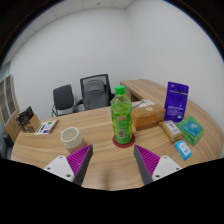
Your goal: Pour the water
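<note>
Gripper view: one green bottle (121, 116), upright on a dark round coaster, capped, standing on the wooden table (100, 165) just ahead of the claw (113, 161) and roughly on its centre line, which reads as an approach lined up for a side grasp. Claw fingers (76, 160) spread apart, purple pads facing inward, holding nothing, with the bottle beyond the tips and not yet between them. Roll of tape (70, 136) left of the bottle, near the left finger. Cardboard box (146, 114) right of the bottle, with a purple packet (178, 102) upright beyond it and small teal boxes (193, 127) nearby. Two office chairs (82, 95) behind the table. No receiving cup is identifiable; pouring appears not yet begun.
</note>
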